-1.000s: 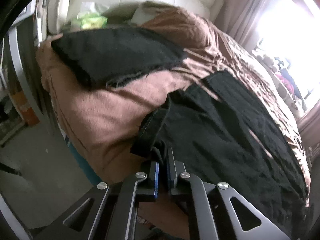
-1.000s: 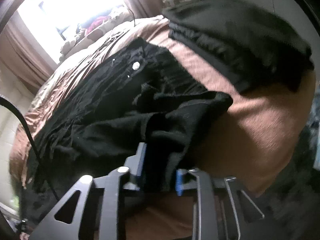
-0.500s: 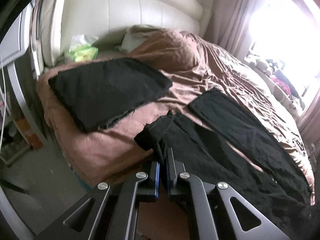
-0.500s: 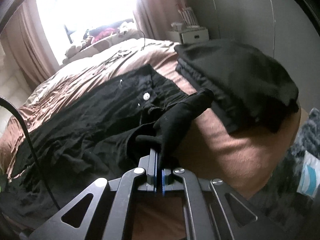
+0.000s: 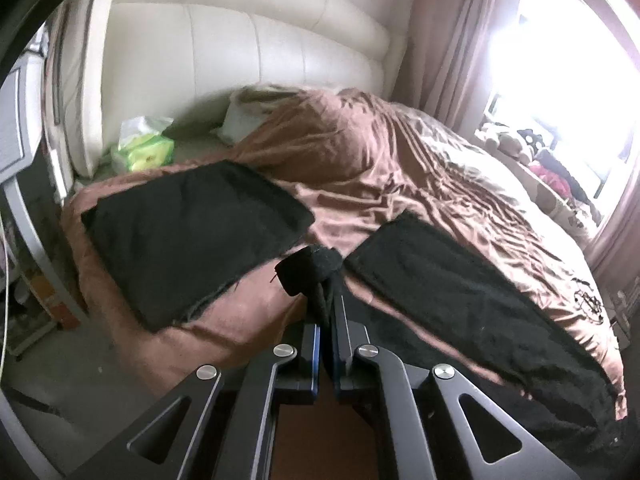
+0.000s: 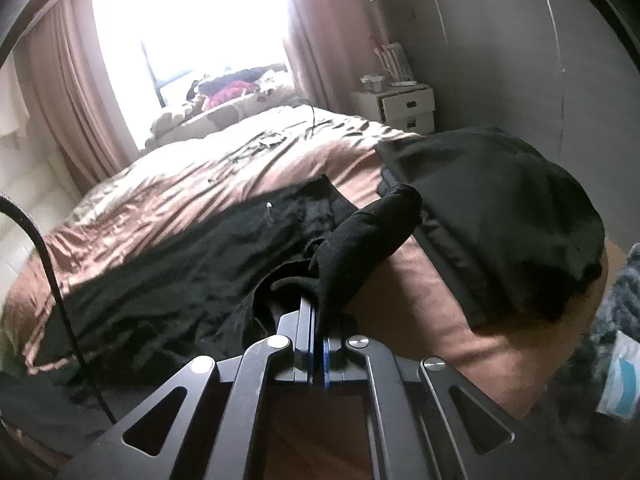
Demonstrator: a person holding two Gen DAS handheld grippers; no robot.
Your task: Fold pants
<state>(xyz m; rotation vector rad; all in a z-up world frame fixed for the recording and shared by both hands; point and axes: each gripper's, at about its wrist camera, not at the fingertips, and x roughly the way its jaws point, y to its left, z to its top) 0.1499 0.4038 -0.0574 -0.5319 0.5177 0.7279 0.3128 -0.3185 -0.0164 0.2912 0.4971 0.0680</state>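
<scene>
Both my grippers have come up off the bed [image 5: 420, 184] since a second ago: my left gripper [image 5: 326, 320] is clamped on a bunched hem of the pants [image 5: 460, 300], and my right gripper [image 6: 318, 320], which then stood open around a fold, has pinched shut on the waist end. The pants now lie stretched out flatter ahead of my jaws, one leg running off to the right of the left jaws, with a folded black stack [image 6: 500, 216] just right of the right jaws. I judge both ends are secured and raised, ready to carry over for the fold.

Home bedroom — bed [image 5: 400, 184], padded headboard [image 5: 248, 52], curtained window [image 6: 192, 32].
</scene>
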